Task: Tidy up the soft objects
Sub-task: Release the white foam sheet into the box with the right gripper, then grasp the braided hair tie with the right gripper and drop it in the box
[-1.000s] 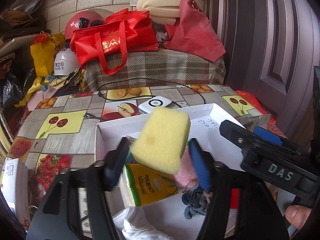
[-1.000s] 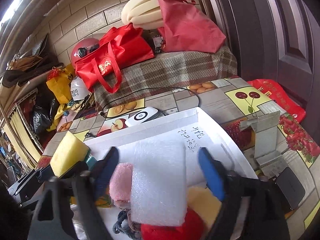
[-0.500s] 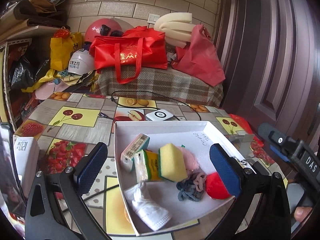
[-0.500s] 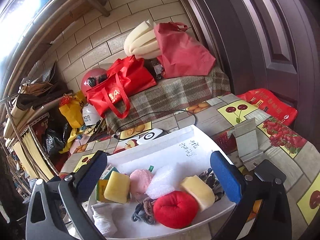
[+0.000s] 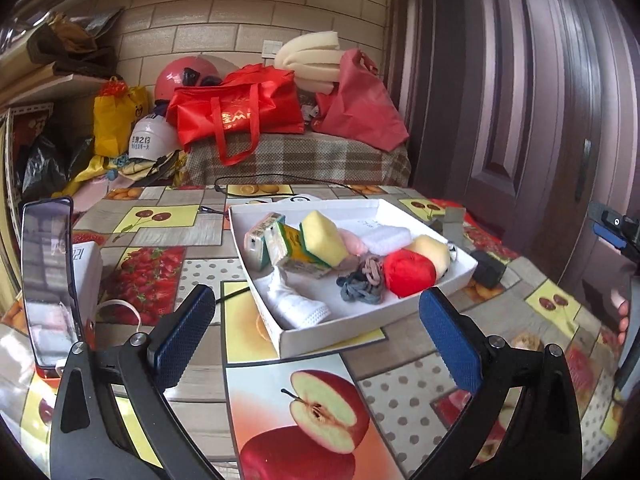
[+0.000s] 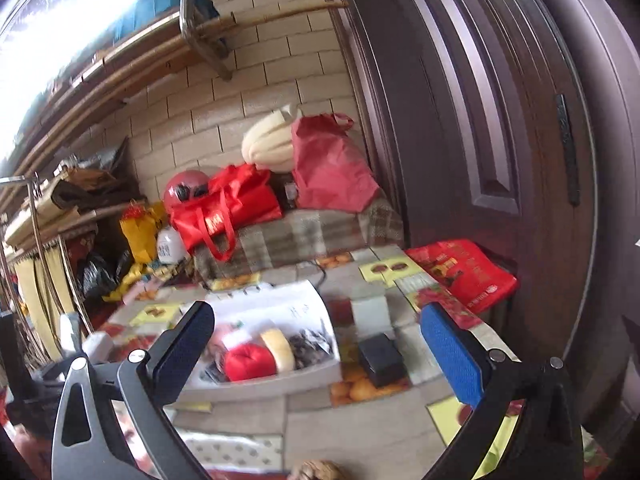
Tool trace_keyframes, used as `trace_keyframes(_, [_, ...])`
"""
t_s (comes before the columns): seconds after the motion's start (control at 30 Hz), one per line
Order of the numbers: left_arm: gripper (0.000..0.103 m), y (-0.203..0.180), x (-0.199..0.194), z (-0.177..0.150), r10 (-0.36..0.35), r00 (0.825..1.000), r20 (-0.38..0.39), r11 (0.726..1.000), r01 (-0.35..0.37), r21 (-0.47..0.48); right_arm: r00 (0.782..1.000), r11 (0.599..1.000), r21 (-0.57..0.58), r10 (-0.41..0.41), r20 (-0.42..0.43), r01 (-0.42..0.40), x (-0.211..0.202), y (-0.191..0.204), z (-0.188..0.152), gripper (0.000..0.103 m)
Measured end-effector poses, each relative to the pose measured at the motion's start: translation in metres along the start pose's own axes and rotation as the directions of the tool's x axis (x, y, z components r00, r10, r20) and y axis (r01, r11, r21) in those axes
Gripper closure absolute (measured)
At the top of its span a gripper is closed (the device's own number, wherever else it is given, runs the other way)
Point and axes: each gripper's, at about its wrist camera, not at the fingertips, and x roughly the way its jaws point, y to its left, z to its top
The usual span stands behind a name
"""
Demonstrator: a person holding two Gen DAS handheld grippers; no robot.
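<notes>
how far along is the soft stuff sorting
Looks nearly done: the yellow sponge, white foam, red ball and sock all lie in the white tray. Nothing is in hand; the left gripper and right gripper are open and empty. No loose soft items show on the table.

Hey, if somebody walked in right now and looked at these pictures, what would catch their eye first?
Probably the white tray in the middle of the fruit-print table, packed with soft things: a red ball, a yellow sponge and a white sock. Behind it, a bright red bag sits on a plaid-covered bench. Both tools, left and right, stand open and empty.
</notes>
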Motion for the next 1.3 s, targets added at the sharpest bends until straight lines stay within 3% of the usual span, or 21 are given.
trace_keyframes(0.1, [0.0, -0.014, 0.016, -0.016, -0.036, 0.996, -0.076, 0.996, 0.042, 0.074, 0.981, 0.998, -0.065, 0.003, -0.192, -0.015, 0.013, -0.006, -0.033, 0.0])
trace_keyframes(0.2, [0.0, -0.019, 0.02, -0.016, -0.035, 0.995, -0.097, 0.995, 0.044, 0.091, 0.934, 0.994, -0.096, 0.017, -0.357, -0.055, 0.031, -0.002, -0.061, 0.0])
trace_keyframes(0.3, [0.0, -0.014, 0.018, -0.016, -0.035, 0.996, -0.086, 0.997, 0.04, 0.064, 0.897, 0.986, -0.133, 0.027, -0.441, -0.096, 0.044, 0.01, -0.074, 0.0])
trace_keyframes(0.47, [0.0, -0.004, 0.02, -0.017, -0.023, 0.995, -0.095, 1.0, 0.024, 0.014, 0.855, 0.979, -0.175, 0.001, -0.518, -0.107, 0.061, 0.026, -0.087, 0.0])
trace_keyframes(0.5, [0.0, -0.004, 0.021, -0.017, -0.022, 0.995, -0.095, 1.0, 0.023, 0.011, 0.843, 0.978, -0.178, -0.004, -0.539, -0.109, 0.065, 0.029, -0.091, 0.003])
trace_keyframes(0.53, [0.0, -0.004, 0.02, -0.017, -0.021, 0.995, -0.095, 1.0, 0.022, 0.01, 0.834, 0.975, -0.19, -0.01, -0.551, -0.113, 0.068, 0.032, -0.094, 0.013])
trace_keyframes(0.57, [0.0, -0.004, 0.02, -0.018, -0.019, 0.995, -0.093, 1.0, 0.021, 0.011, 0.837, 0.971, -0.205, -0.01, -0.548, -0.122, 0.067, 0.036, -0.094, 0.016])
trace_keyframes(0.63, [0.0, -0.004, 0.019, -0.018, -0.018, 0.996, -0.091, 1.0, 0.019, 0.015, 0.847, 0.962, -0.24, -0.015, -0.531, -0.133, 0.062, 0.044, -0.093, 0.041])
trace_keyframes(0.73, [0.0, -0.005, 0.019, -0.018, -0.016, 0.996, -0.09, 1.0, 0.017, 0.018, 0.853, 0.951, -0.269, -0.011, -0.522, -0.152, 0.056, 0.052, -0.095, 0.063])
trace_keyframes(0.97, [0.0, -0.004, 0.019, -0.018, -0.012, 0.996, -0.09, 1.0, 0.013, 0.014, 0.878, 0.947, -0.266, 0.035, -0.477, -0.182, 0.042, 0.064, -0.089, 0.066])
trace_keyframes(1.3, [0.0, -0.003, 0.019, -0.018, -0.013, 0.996, -0.092, 1.0, 0.014, 0.012, 0.922, 0.962, -0.198, 0.106, -0.373, -0.19, 0.03, 0.074, -0.052, 0.066])
